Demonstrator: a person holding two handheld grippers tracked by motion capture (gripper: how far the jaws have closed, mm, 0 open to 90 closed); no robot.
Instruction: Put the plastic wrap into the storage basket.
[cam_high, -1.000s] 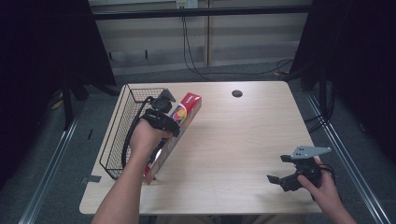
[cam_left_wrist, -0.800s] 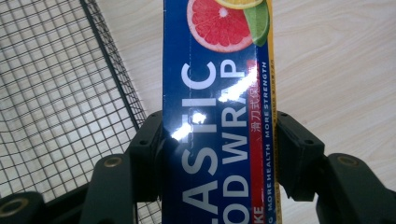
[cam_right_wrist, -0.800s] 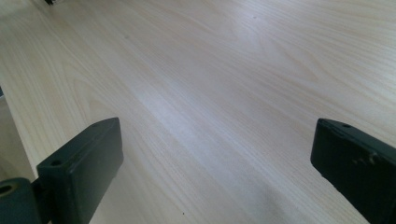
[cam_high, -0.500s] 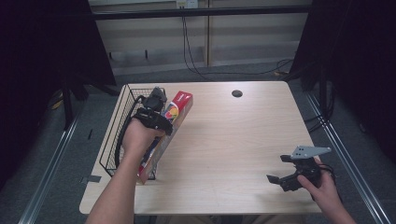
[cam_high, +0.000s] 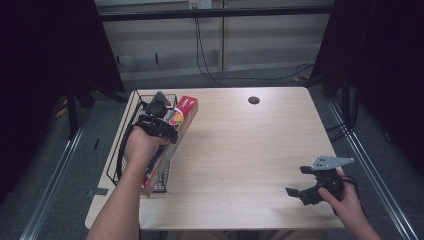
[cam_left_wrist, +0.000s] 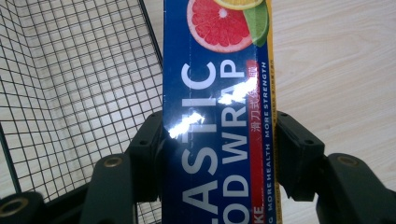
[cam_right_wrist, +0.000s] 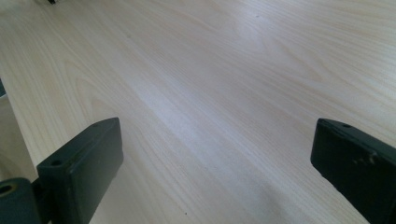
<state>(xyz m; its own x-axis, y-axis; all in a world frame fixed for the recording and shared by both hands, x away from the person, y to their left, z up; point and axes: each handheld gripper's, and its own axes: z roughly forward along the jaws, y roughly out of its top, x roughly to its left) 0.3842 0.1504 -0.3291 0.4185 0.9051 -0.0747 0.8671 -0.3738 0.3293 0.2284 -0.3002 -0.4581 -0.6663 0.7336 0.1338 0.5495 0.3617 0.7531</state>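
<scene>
Wire basket edge: left gripper clamps plastic wrap box lengthwise.

table: light wood | floor: grey | back wall: pale panels, cables hanging | sides: dark

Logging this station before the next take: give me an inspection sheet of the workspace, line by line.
Surface: light wooden table, dark round hole near the far edge.
Job's things: plastic wrap box gripped at the wire basket, over its right rim; basket at the table's left edge.
Clutter: nothing seen.
Grippers: left tool shut on the box; right tool open, nothing between its jaws, near the table's front right corner.
Cables: dark cables hang at the back wall.
Surroundings: grey floor, black curtains at both sides.
</scene>
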